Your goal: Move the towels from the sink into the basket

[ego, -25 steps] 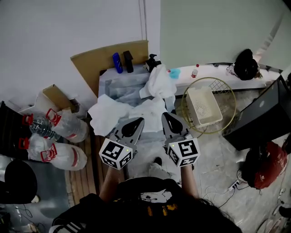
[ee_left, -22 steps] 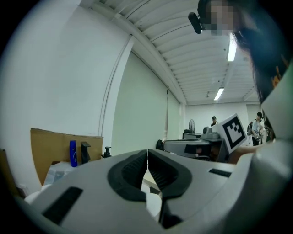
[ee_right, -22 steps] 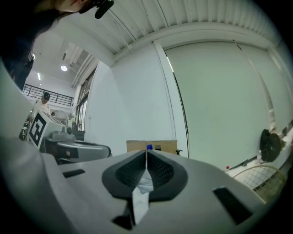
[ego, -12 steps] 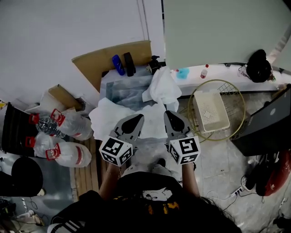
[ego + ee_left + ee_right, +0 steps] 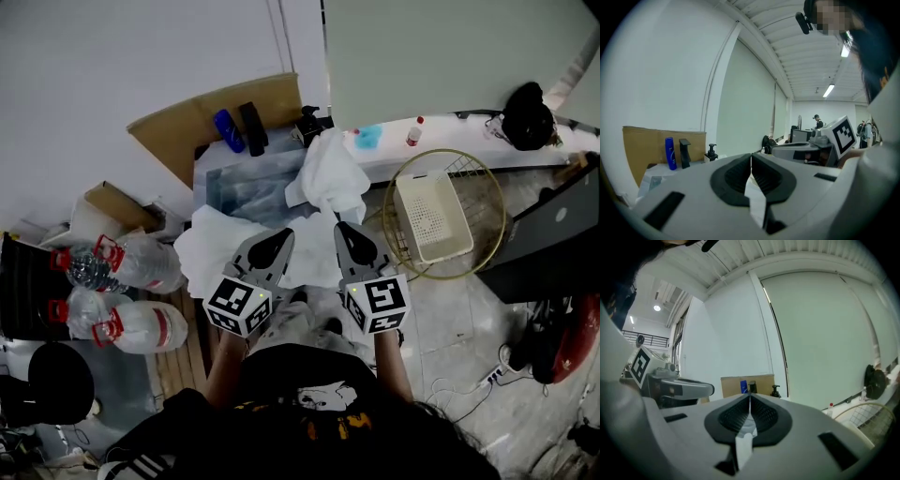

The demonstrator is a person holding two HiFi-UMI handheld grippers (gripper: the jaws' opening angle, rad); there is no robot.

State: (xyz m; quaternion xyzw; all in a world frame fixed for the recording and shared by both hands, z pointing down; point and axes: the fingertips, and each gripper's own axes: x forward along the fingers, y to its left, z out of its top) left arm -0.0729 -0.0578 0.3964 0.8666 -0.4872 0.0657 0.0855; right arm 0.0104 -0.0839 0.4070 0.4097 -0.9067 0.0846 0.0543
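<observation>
Since the sink [image 5: 246, 183], ahead of the left tool [image 5: 280, 238] and right tool [image 5: 343, 231], holds every towel, the transfer is judged not yet begun. The spread towels [image 5: 217, 251] drape over its front edge, directly beneath both tool tips. The wire basket [image 5: 483, 192] stands to the right of the right tool, with a white crate [image 5: 429, 217] inside it. A crumpled towel [image 5: 328, 178] lies just ahead of the right tool. Both tools are fully closed and hold nothing. Open the jaws wide before descending. Pinch a raised fold deeply so the cloth cannot slip during the carry.
</observation>
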